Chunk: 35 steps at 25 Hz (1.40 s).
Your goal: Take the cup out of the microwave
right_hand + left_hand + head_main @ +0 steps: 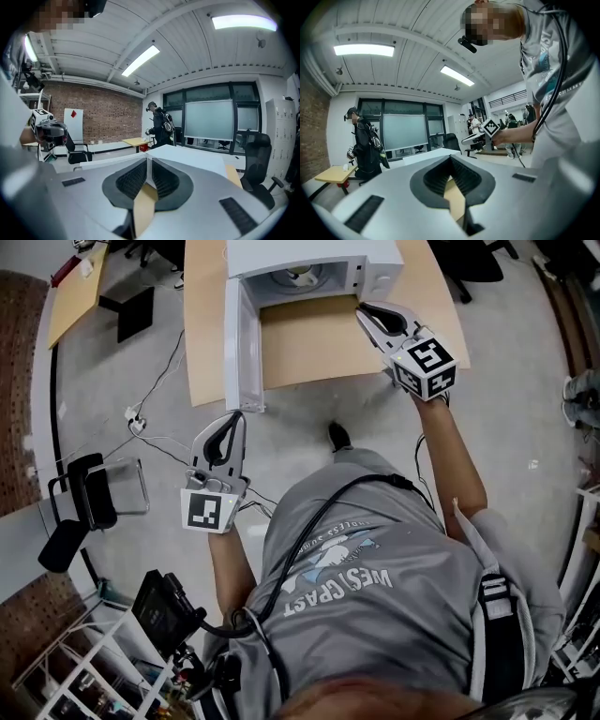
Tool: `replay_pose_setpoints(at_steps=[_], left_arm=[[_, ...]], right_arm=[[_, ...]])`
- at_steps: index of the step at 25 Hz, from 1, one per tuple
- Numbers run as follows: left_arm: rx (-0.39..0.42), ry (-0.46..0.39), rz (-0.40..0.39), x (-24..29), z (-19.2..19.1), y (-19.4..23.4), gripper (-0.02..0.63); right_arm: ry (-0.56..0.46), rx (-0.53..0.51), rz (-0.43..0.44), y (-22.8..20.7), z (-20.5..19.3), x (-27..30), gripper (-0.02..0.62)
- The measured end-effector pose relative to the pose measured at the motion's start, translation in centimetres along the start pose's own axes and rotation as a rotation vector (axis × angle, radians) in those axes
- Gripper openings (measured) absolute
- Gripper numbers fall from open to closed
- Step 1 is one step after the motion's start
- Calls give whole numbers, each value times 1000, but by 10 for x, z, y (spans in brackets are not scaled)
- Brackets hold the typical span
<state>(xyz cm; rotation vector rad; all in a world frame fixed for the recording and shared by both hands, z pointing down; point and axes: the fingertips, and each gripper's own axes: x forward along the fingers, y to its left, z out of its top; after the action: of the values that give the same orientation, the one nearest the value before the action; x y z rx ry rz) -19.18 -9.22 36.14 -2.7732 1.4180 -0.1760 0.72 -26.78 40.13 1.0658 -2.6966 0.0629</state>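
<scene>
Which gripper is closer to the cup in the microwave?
Right. The right gripper is just outside the microwave, near the cup; the left gripper is off the table, beyond the open door's end.

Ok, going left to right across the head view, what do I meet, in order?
Black chair → left tongs → cup inside the open microwave → right tongs. I left out the microwave door, which overlaps the left tongs.
</scene>
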Motion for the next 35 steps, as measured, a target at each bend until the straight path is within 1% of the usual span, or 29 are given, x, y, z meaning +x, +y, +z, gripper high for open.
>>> replay_pose_setpoints(at_steps=[2, 3, 4, 5, 9, 16, 20, 25, 35], left_arm=[[-11, 9, 17, 12, -1, 7, 43], [-16, 13, 24, 16, -1, 10, 43], [-21, 19, 31, 20, -1, 13, 43], [-25, 27, 38, 23, -2, 15, 43], [-41, 61, 69, 39, -11, 24, 43], [-71, 105, 113, 59, -20, 37, 43], [-86, 134, 134, 67, -29, 45, 43], [-104, 170, 157, 76, -40, 50, 43], [-131, 213, 200, 78, -53, 62, 43]], right_arm=[[20, 6, 20, -11, -8, 26, 18], [31, 9, 28, -16, -12, 37, 70], [44, 12, 36, -19, -16, 49, 103], [58, 15, 44, -23, -21, 61, 109], [103, 40, 41, -46, -50, 111, 110], [233, 86, -27, -90, -115, 189, 110], [307, 94, -59, -109, -151, 225, 110], [347, 88, -84, -128, -173, 257, 110], [440, 81, -71, -138, -218, 301, 110]])
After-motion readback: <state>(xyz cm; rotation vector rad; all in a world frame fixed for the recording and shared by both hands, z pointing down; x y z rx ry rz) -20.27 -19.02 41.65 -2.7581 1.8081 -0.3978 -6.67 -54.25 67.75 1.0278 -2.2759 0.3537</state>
